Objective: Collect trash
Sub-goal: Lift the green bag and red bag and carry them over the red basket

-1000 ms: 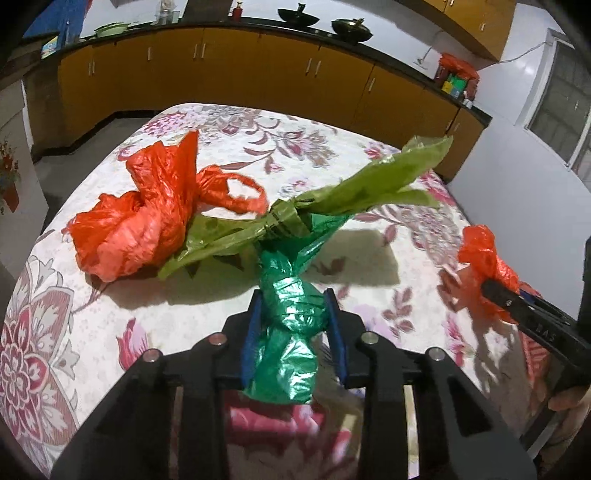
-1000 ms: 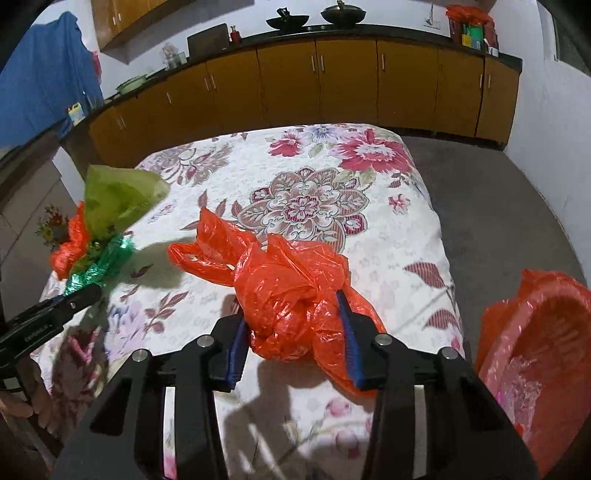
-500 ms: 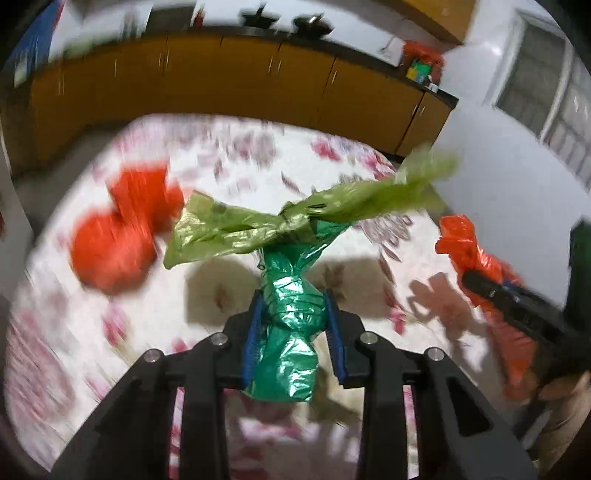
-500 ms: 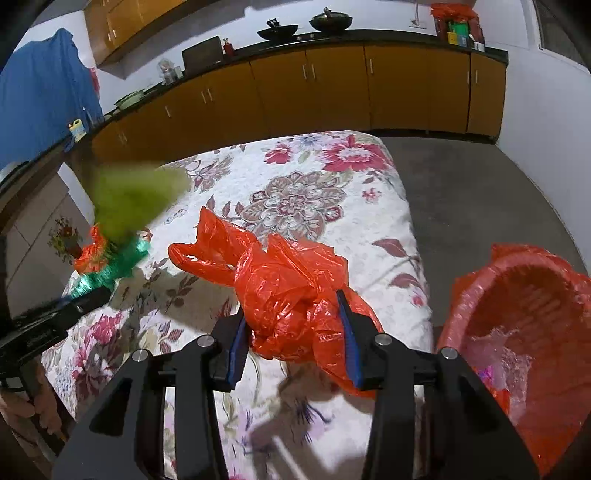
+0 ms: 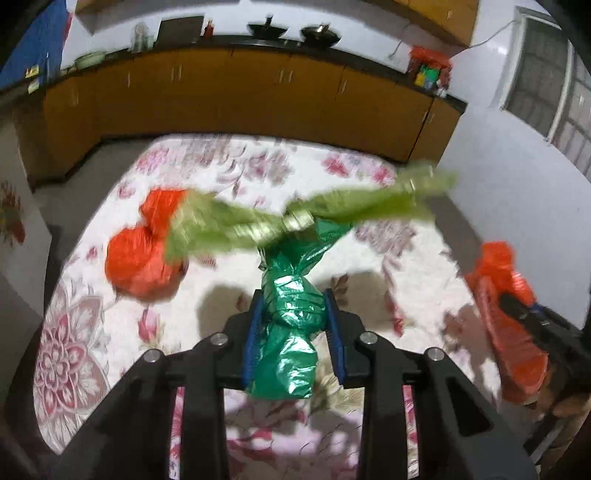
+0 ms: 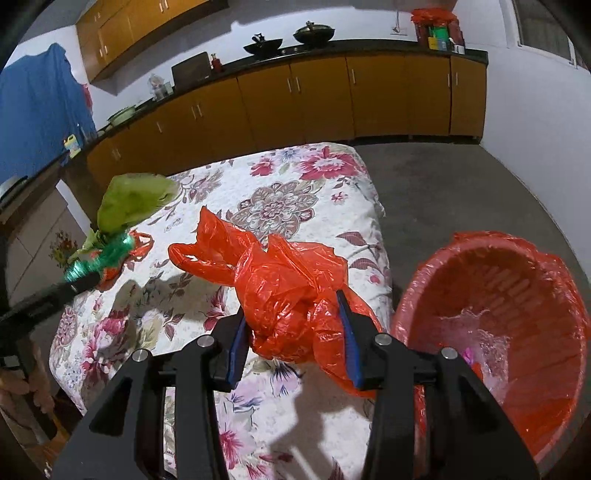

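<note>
My left gripper (image 5: 293,325) is shut on a twisted dark green plastic bag (image 5: 291,317) with a light green bag (image 5: 295,218) knotted to its top, held above the floral table (image 5: 229,177). Another orange bag (image 5: 142,254) lies on the table to the left. My right gripper (image 6: 291,339) is shut on a crumpled orange plastic bag (image 6: 280,280), lifted over the table's right edge. An orange bin (image 6: 495,325) lined with orange plastic stands on the floor just right of it. In the right wrist view the left gripper (image 6: 79,278) with the green bags (image 6: 129,206) shows at far left.
Brown cabinets (image 6: 295,107) with a dark counter run along the back wall, with pans (image 6: 314,33) on top. Grey floor (image 6: 461,192) lies right of the table. A blue cloth (image 6: 33,110) hangs at left. A hand (image 6: 22,387) holds the left gripper's handle.
Both grippers have risen and shifted with their bags. The orange bin has come much further into the right wrist view. The orange bag on the table looks farther off in the left wrist view.
</note>
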Tool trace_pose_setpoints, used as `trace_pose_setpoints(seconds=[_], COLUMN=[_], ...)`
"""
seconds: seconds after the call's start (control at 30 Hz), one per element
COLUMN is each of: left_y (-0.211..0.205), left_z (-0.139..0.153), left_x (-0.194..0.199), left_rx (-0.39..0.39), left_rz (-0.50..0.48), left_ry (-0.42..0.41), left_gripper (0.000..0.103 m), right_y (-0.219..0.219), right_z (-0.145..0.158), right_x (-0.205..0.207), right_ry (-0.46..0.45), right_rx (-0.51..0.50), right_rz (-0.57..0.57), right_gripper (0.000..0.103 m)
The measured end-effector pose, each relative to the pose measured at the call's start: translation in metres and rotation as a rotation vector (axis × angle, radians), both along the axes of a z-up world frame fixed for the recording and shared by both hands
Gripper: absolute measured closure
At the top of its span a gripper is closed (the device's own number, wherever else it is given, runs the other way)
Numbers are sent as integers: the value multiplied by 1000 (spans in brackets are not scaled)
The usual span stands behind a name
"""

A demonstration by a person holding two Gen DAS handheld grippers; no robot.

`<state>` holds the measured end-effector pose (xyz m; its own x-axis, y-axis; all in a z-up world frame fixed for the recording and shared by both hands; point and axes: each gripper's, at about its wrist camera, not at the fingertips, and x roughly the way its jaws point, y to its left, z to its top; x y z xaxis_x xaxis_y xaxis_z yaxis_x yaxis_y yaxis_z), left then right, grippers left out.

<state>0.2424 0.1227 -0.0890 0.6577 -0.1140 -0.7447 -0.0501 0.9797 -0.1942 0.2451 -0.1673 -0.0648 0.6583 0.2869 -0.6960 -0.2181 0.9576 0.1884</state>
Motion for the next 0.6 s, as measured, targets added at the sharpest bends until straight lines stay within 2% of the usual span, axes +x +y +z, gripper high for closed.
trace_pose_setpoints(seconds=[0.07, 0.17, 0.2, 0.27, 0.33, 0.47, 0.6], left_y=[4, 7, 8, 10, 6, -20, -41], left_z=[-12, -7, -7, -5, 2, 21, 34], left_x=[1, -4, -5, -6, -10, -16, -19], left_rx=[-6, 23, 15, -52, -86, -29, -18], left_rz=[17, 22, 20, 5, -29, -89, -124], left_ry=[61, 46, 50, 67, 47, -24, -80], left_gripper=[71, 71, 71, 71, 71, 71, 71], right_y=[-3, -4, -3, -3, -4, -8, -19], right_z=[0, 1, 1, 2, 3, 10, 19], right_x=[-4, -10, -11, -12, -13, -19, -27], right_ry=[-1, -2, -2, -5, -7, -25, -55], right_rx=[6, 5, 6, 11, 19, 25, 25], right_rz=[-7, -6, -5, -6, -8, -16, -34], right_gripper=[60, 60, 60, 60, 60, 60, 60])
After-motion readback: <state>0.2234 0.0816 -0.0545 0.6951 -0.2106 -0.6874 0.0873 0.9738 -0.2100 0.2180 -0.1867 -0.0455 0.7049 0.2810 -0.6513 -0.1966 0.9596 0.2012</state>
